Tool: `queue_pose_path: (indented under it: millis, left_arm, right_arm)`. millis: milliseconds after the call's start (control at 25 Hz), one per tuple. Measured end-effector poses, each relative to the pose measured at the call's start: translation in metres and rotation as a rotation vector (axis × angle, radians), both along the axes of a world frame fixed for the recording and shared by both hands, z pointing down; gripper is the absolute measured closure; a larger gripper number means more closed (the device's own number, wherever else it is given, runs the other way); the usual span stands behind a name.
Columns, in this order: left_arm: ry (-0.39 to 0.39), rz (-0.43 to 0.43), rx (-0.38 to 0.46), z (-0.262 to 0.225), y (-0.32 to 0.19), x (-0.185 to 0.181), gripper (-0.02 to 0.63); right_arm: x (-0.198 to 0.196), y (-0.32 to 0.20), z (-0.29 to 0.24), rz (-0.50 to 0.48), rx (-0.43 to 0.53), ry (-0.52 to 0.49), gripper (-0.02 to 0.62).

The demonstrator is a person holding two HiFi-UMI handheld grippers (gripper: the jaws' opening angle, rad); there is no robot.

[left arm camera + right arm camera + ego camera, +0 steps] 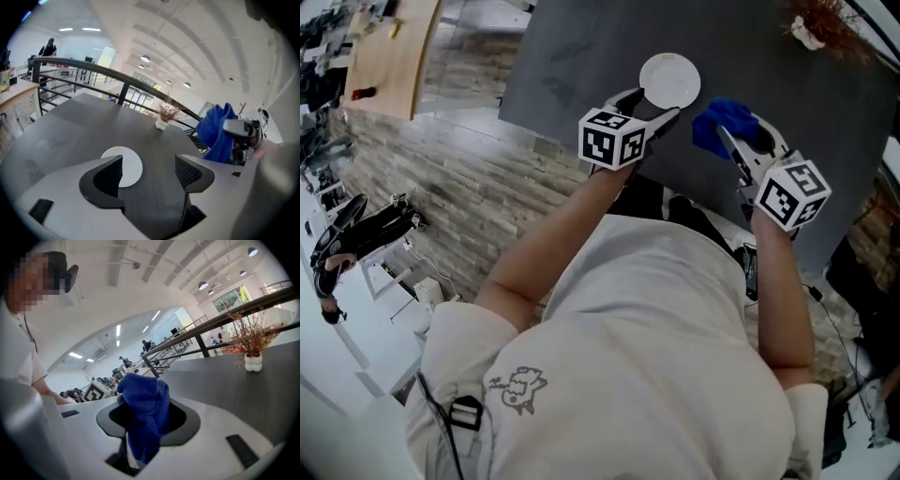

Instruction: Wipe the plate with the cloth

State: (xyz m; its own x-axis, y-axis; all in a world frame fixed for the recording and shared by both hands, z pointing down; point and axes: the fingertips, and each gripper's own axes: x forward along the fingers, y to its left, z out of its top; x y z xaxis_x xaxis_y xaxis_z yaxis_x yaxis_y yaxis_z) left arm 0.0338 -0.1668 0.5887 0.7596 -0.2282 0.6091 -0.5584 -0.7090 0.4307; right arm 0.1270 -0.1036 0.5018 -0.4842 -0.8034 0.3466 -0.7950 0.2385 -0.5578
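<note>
A round white plate (669, 81) lies flat on the dark grey table (572, 56). My left gripper (647, 108) hovers just in front of the plate, open and empty. In the left gripper view the plate (132, 169) shows low between the spread jaws, partly behind the left finger (105, 176). My right gripper (733, 141) is to the right of the plate, shut on a bunched blue cloth (722, 122). The cloth (143, 411) hangs from the jaws in the right gripper view. From the left gripper view the cloth (215, 131) is above the table at the right.
A small white vase of dried twigs (814, 28) (252, 359) (165, 116) stands at the table's far side. A dark railing (93, 70) runs behind the table. Stone-pattern flooring (441, 178) and a wooden counter (389, 52) lie to the left.
</note>
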Motion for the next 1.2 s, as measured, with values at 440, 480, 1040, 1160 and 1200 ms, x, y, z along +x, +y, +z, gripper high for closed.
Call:
queue_pose_path:
  millis: [440, 480, 1040, 1160, 1200]
  left_arm:
    - [0.113, 0.107, 0.29, -0.138, 0.138, -0.023, 0.601]
    - [0.122, 0.101, 0.295, -0.144, 0.147, -0.03, 0.601]
    - [0.262, 0.053, 0.393, -0.207, 0.243, -0.132, 0.601]
    - [0.254, 0.032, 0.455, -0.213, 0.267, -0.166, 0.601]
    - [0.251, 0.028, 0.476, -0.216, 0.276, -0.176, 0.601]
  right_arm:
    - [-0.022, 0.078, -0.051, -0.215, 0.137, 0.126, 0.457]
    - [-0.029, 0.087, -0.052, -0.235, 0.133, 0.137, 0.457]
    - [-0.13, 0.18, -0.11, -0.255, 0.332, 0.242, 0.457]
    - [-0.161, 0.203, -0.116, -0.219, 0.363, 0.242, 0.459]
    - [-0.171, 0.211, -0.118, -0.208, 0.372, 0.238, 0.459]
